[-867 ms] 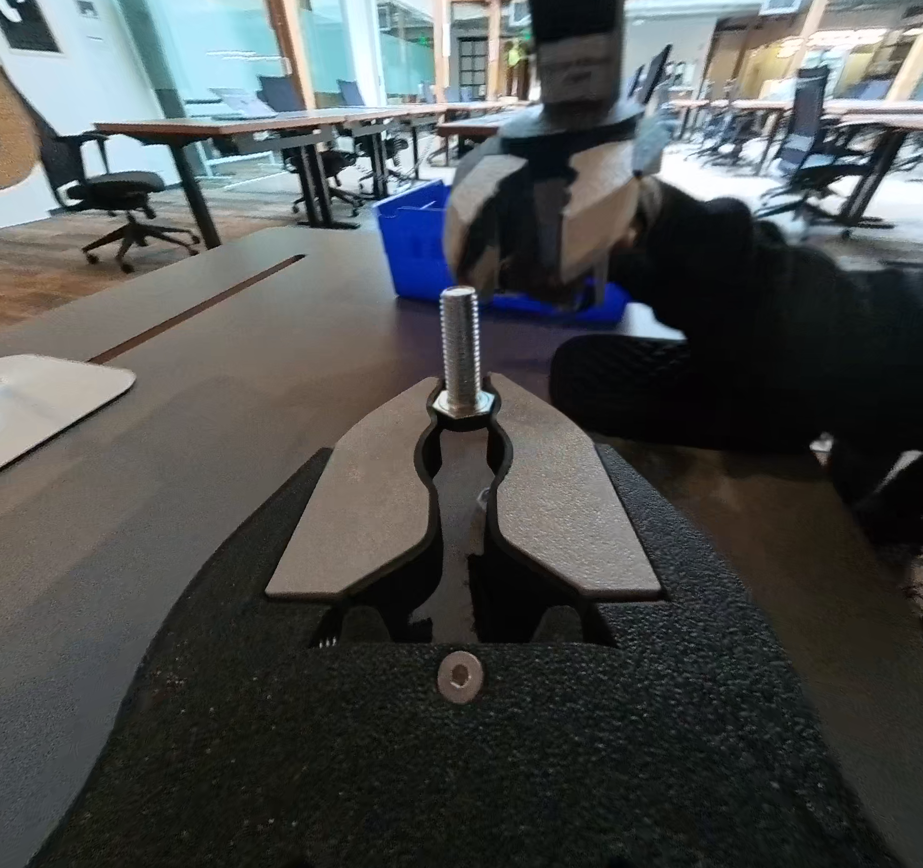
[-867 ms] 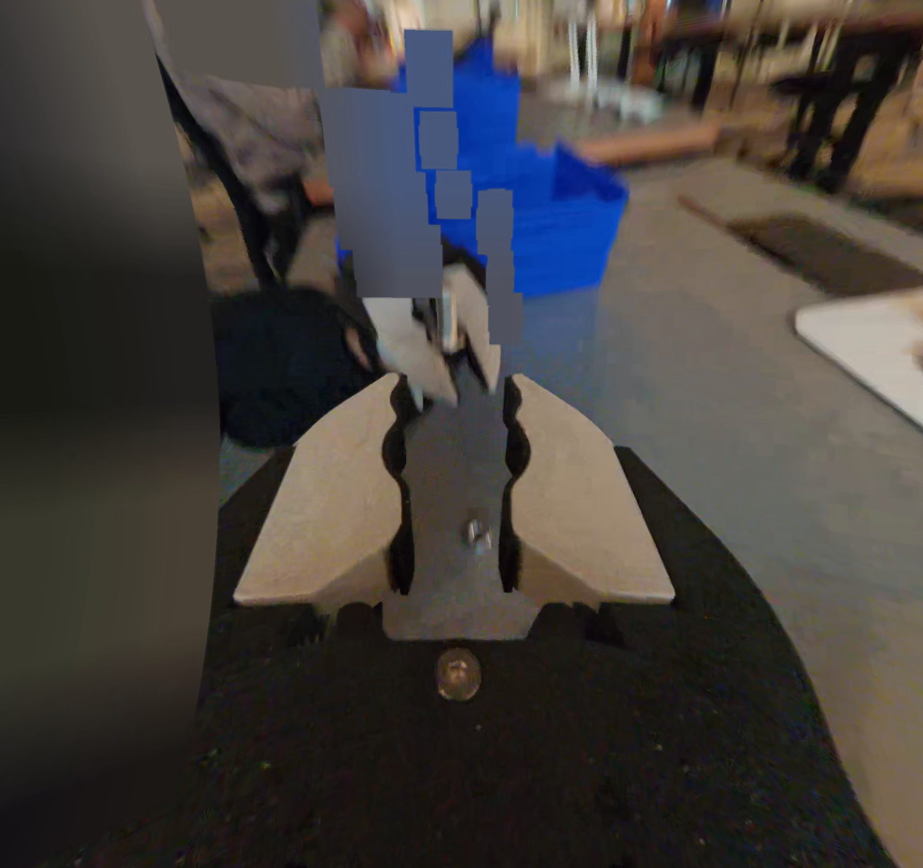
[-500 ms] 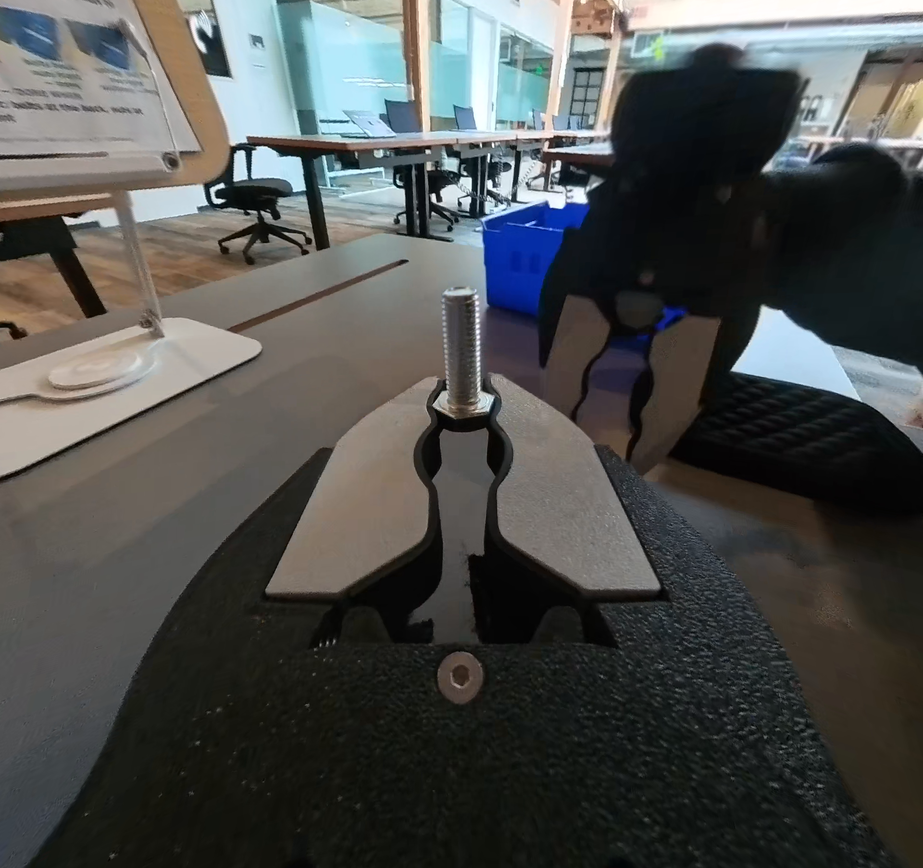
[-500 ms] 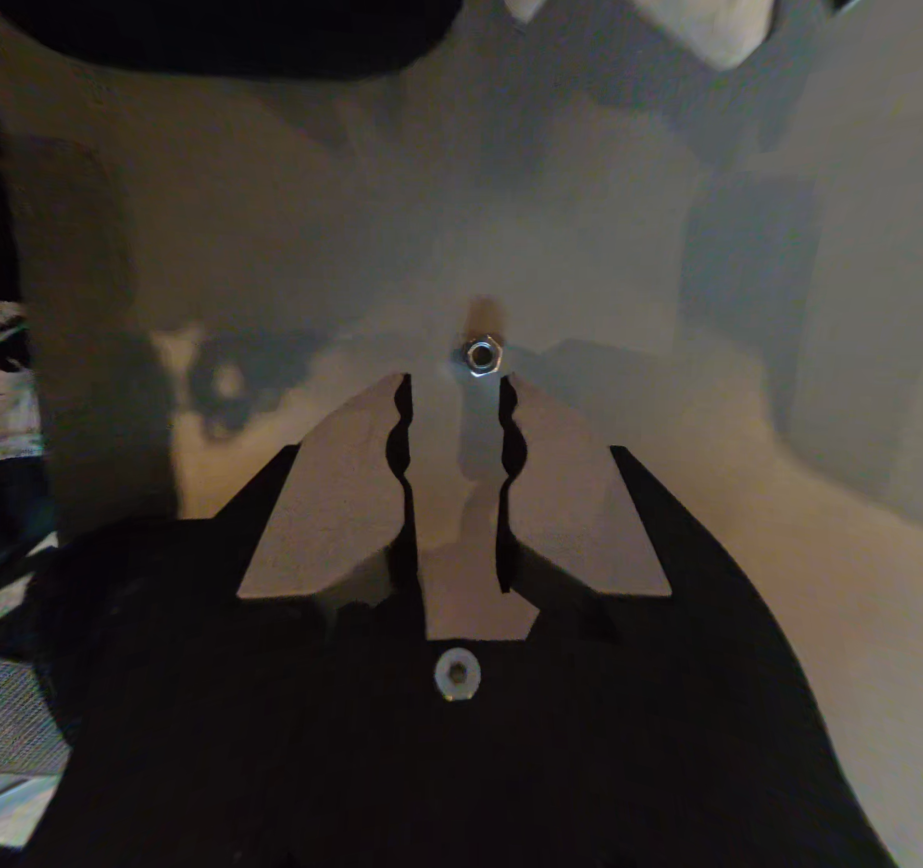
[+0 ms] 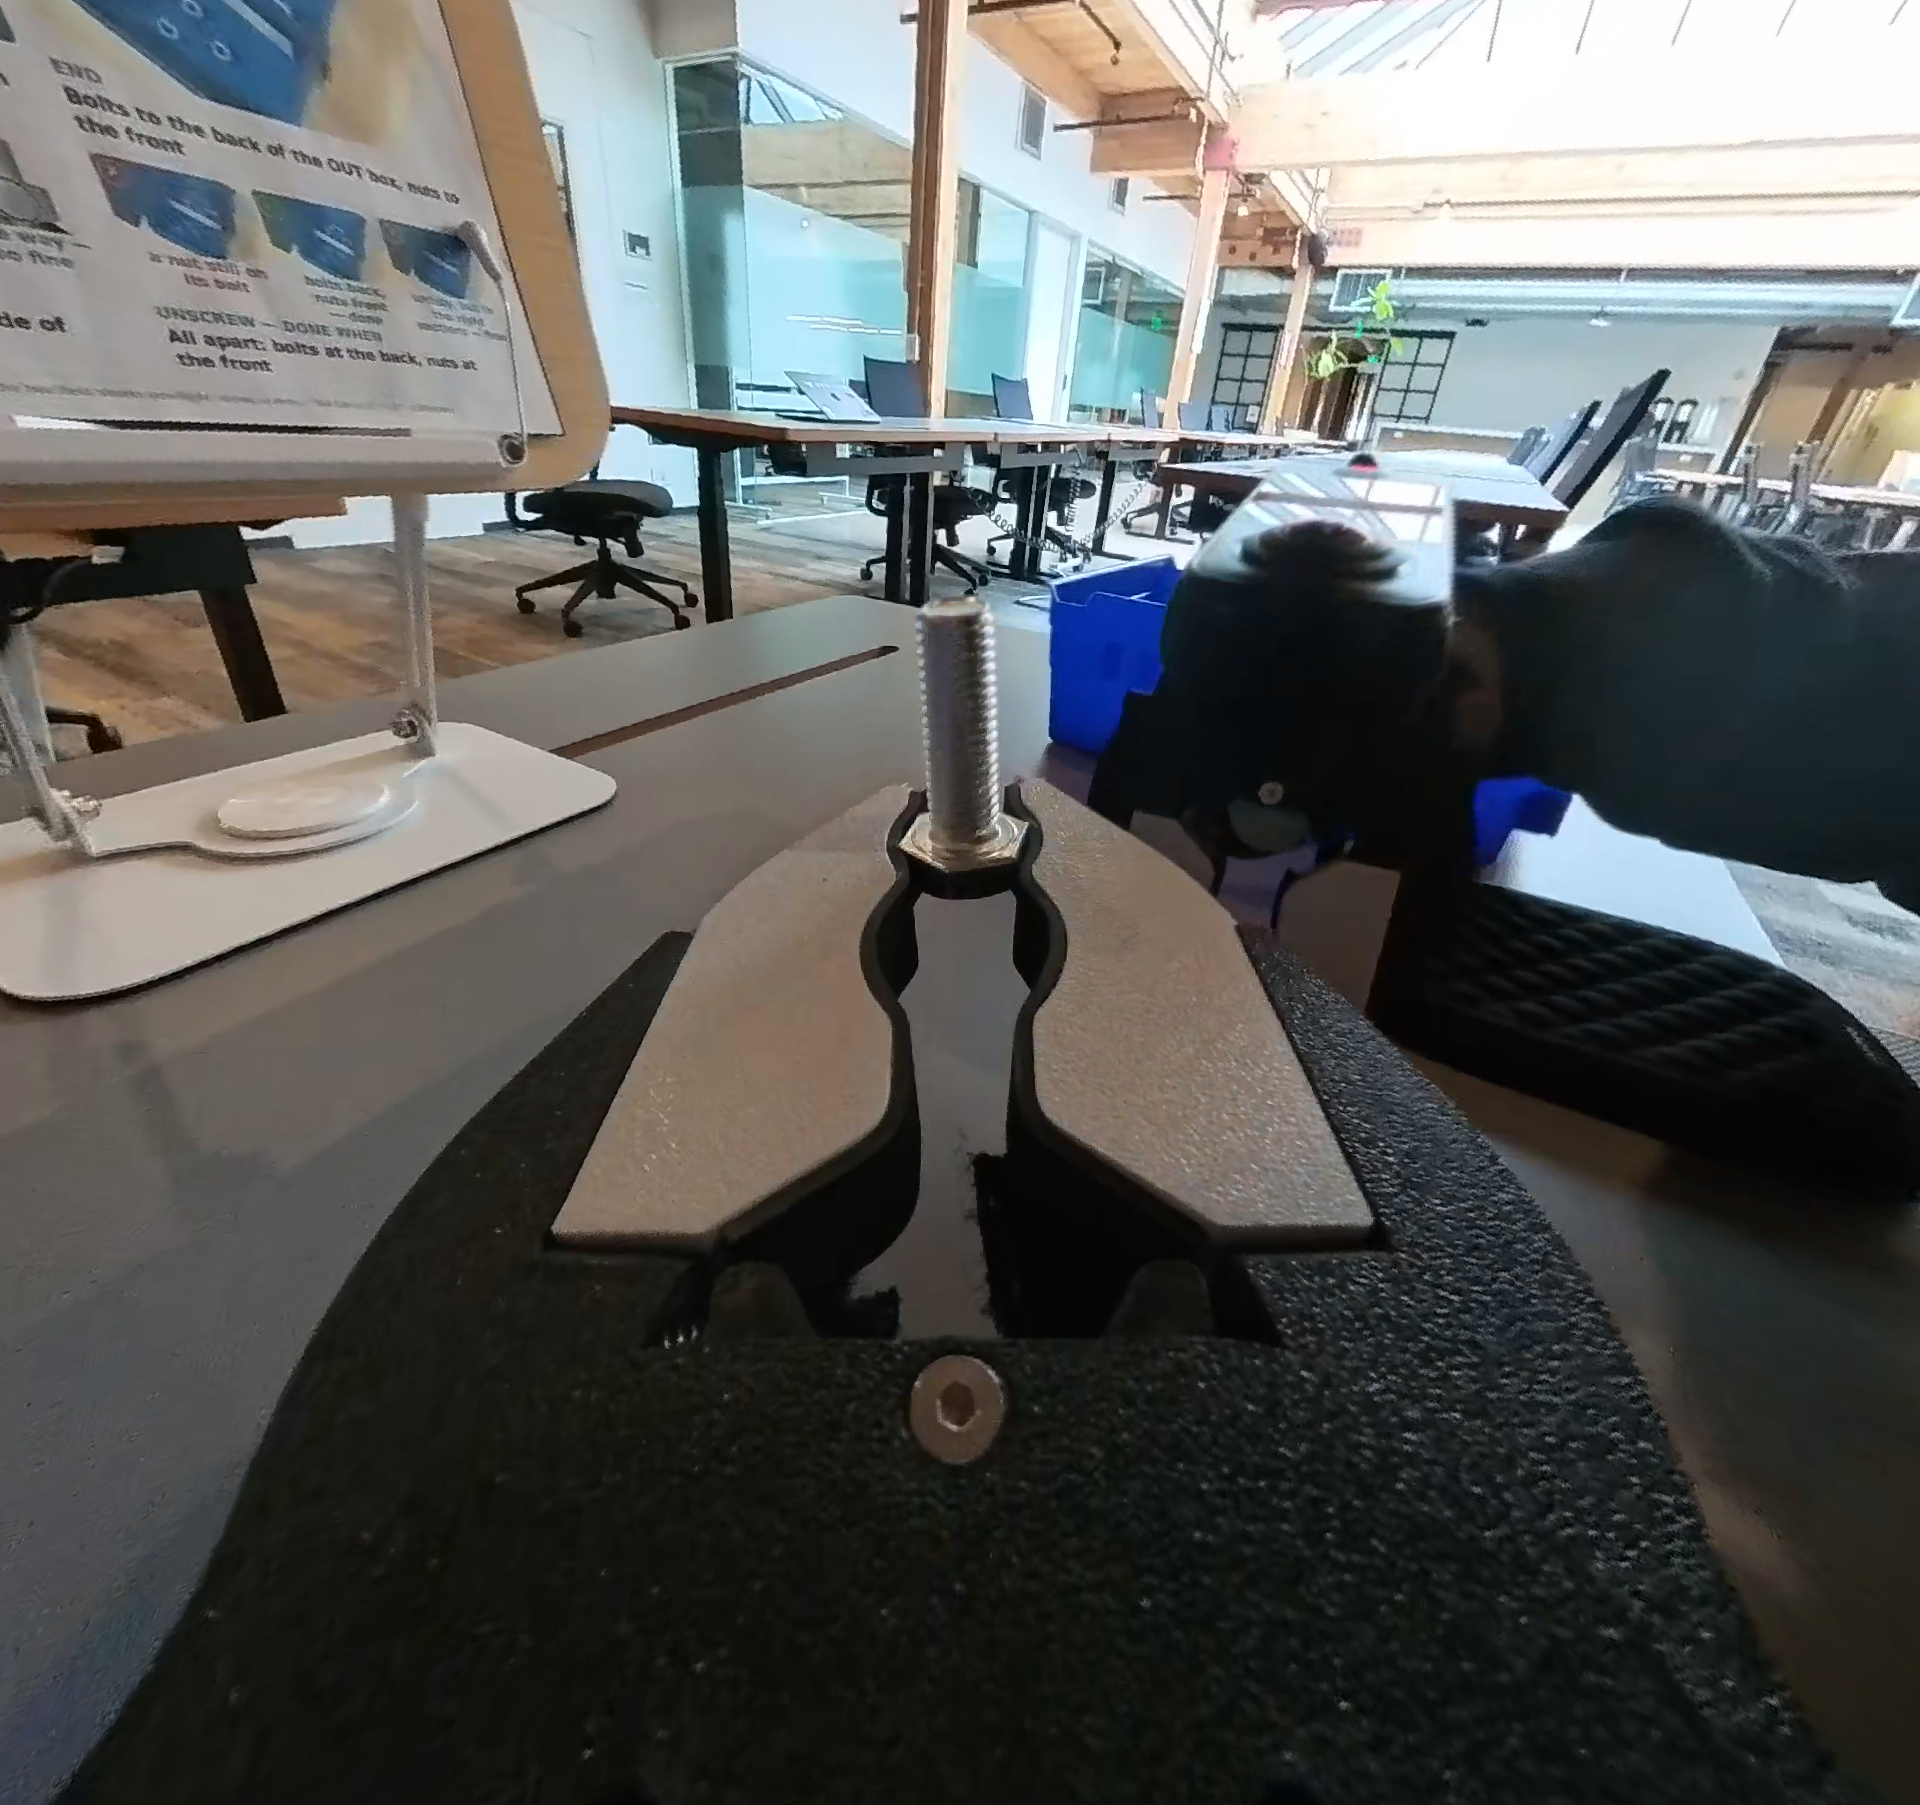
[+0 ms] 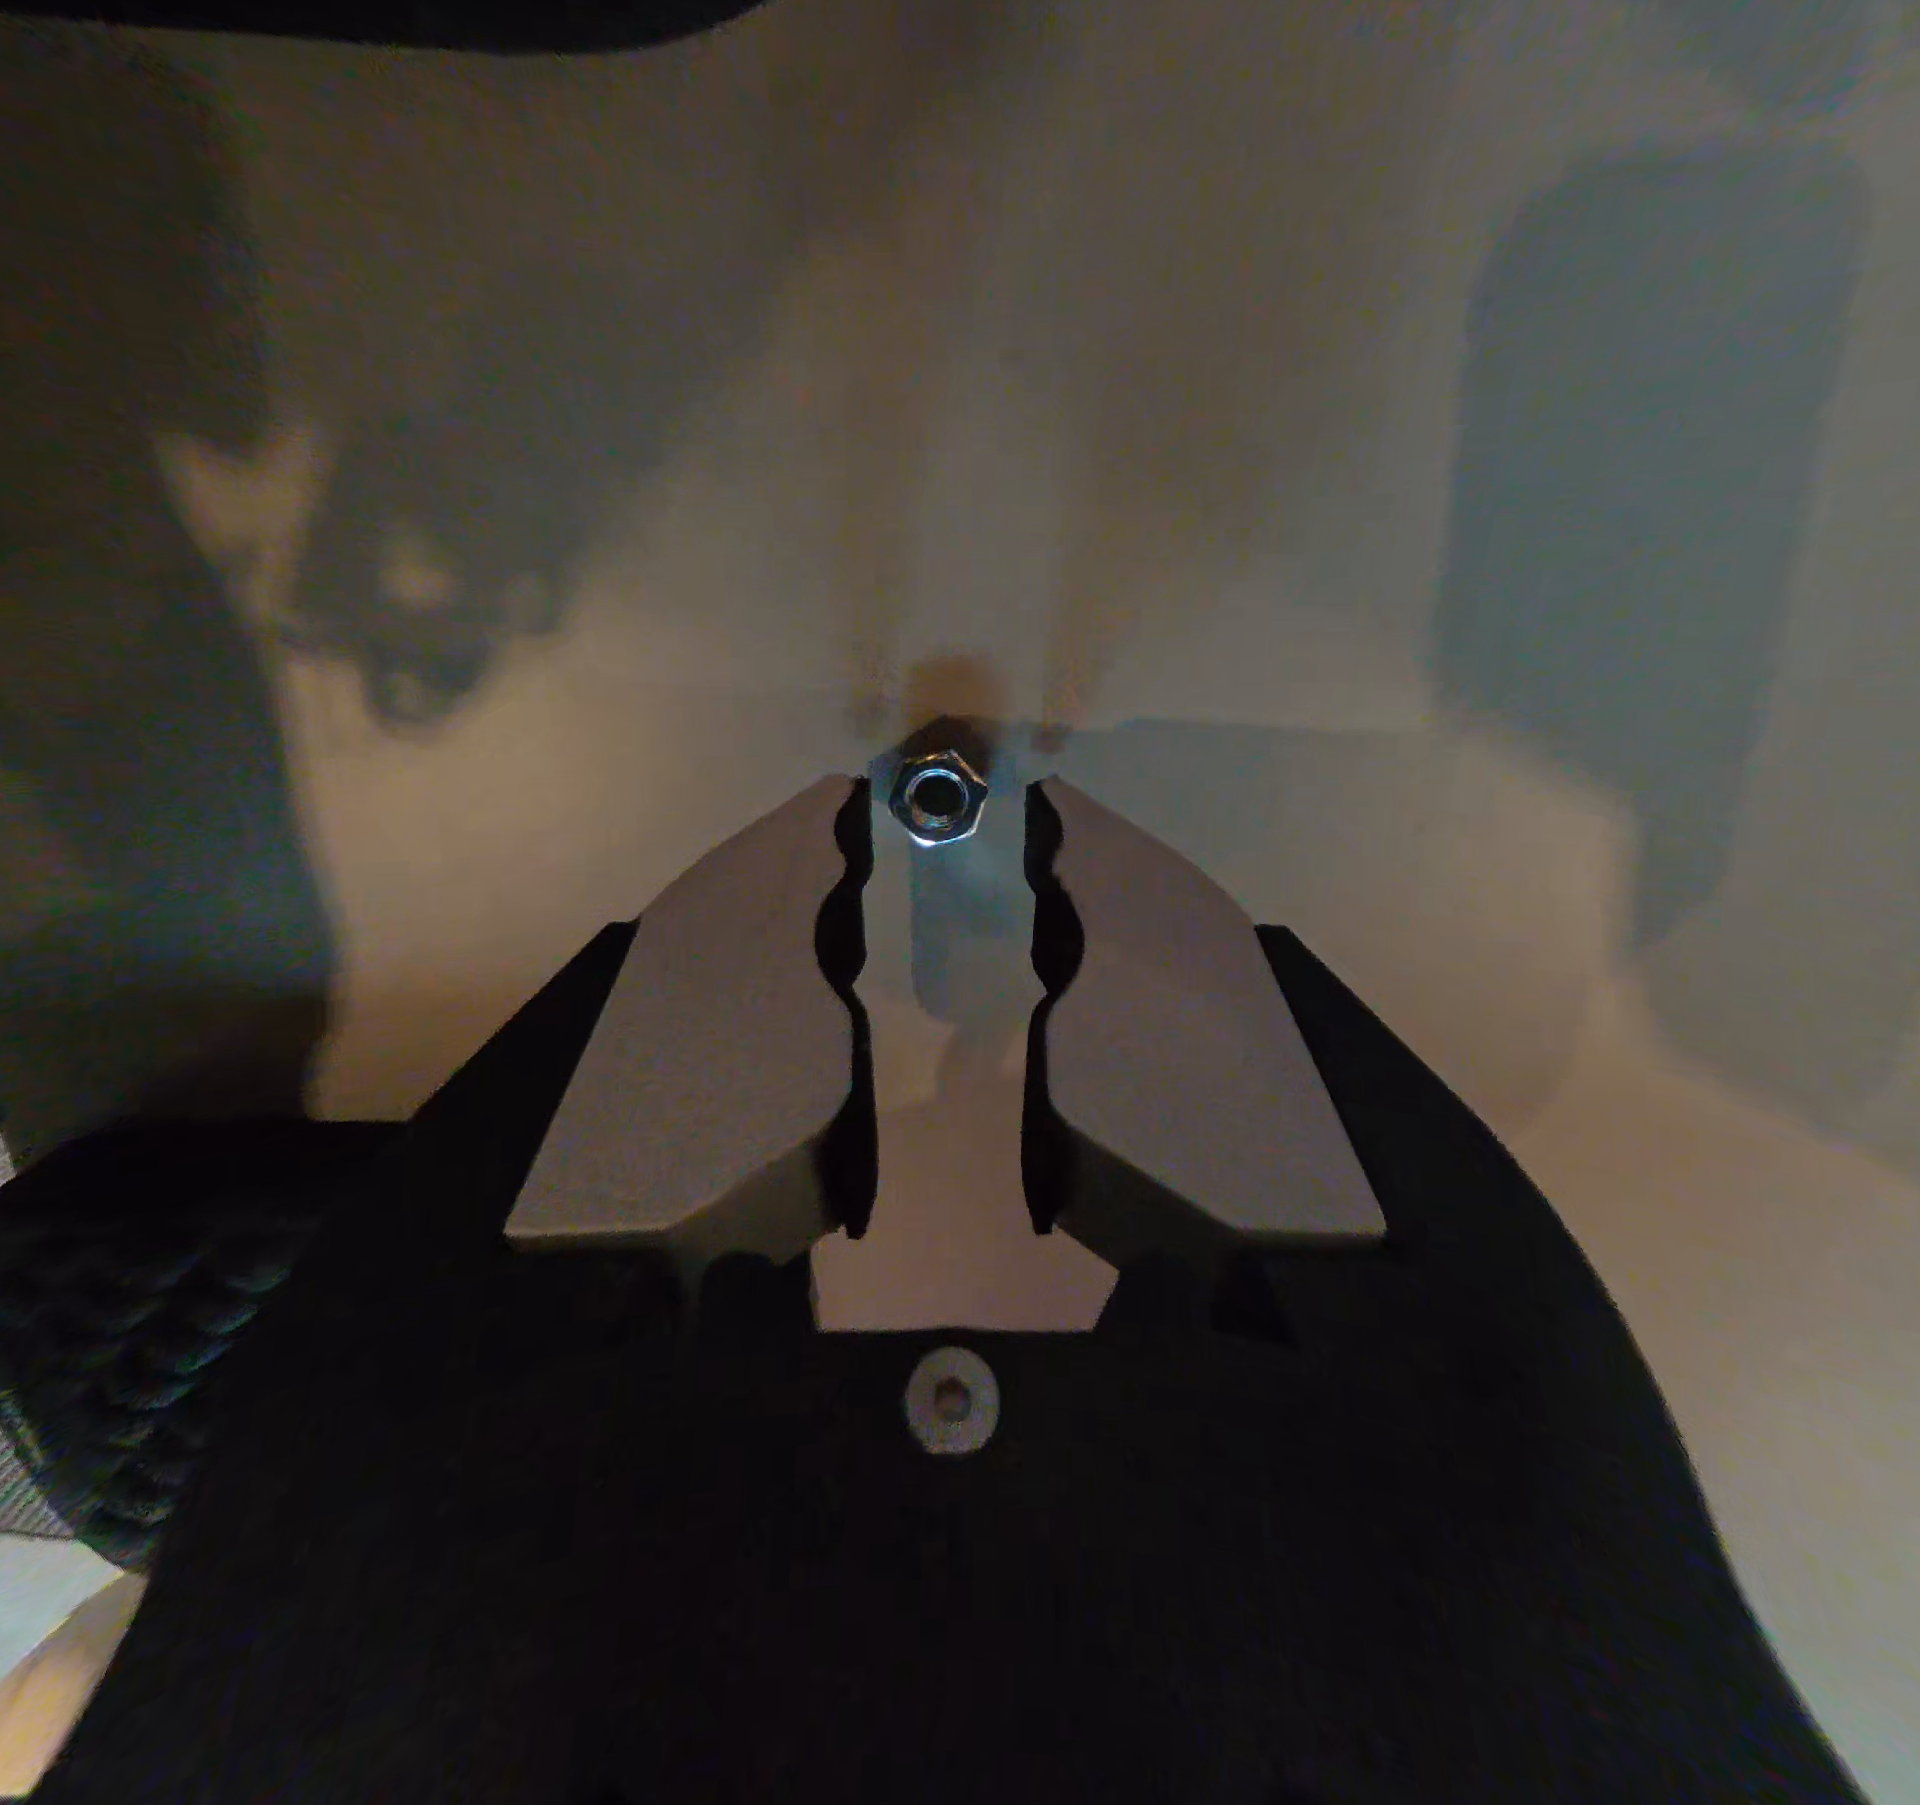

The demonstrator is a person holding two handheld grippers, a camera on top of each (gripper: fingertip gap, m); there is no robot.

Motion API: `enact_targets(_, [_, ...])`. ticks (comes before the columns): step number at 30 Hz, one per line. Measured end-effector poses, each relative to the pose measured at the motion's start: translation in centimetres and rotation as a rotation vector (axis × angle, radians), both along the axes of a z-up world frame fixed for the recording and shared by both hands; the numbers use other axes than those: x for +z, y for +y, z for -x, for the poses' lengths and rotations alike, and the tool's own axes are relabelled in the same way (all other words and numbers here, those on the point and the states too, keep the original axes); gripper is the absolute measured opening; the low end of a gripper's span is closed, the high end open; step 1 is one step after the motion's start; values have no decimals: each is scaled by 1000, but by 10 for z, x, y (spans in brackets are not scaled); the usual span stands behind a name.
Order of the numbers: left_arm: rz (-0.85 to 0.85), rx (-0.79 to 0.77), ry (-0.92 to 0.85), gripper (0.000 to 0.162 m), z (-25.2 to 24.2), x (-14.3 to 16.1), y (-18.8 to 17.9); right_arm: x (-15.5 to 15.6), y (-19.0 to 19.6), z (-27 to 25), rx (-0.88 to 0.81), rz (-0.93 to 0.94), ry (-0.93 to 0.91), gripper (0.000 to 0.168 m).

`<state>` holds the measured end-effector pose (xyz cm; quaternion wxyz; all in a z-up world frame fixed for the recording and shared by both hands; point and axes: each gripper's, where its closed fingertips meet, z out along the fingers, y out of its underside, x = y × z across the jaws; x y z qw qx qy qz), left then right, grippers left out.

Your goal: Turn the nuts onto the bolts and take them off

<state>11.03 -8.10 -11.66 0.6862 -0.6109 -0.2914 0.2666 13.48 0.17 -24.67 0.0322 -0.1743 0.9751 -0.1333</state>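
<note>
My left gripper is shut on the hex head of a silver bolt, which stands upright with its thread pointing up. In the right wrist view a silver nut lies flat on the table between my right gripper's tips. The right gripper points straight down and is open, with a gap on each side of the nut. The right gripper also shows in the left wrist view, low over the table to the right of the bolt, held by a black-gloved hand.
A blue bin stands behind the right gripper. A white stand base carrying an instruction sheet sits at the left. A black padded mat lies at the right. Desks and office chairs fill the background.
My right gripper came down from above the bolt to the table and now straddles the nut. The left gripper, with the bolt, turned left so the stand and sheet came into view.
</note>
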Motion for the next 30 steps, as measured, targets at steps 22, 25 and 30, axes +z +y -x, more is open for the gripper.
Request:
enact_targets(22, [45, -753, 111, 15, -66, -6, 109, 189, -1, -43, 578, 129, 101, 17])
enact_targets(25, [-33, -815, 115, 14, -71, 1, 106, 176, -1, -48, 662, 58, 103, 17])
enact_targets(30, [-4, -847, 108, 15, -76, -5, 109, 174, -12, -52, 765, 28, 93, 17])
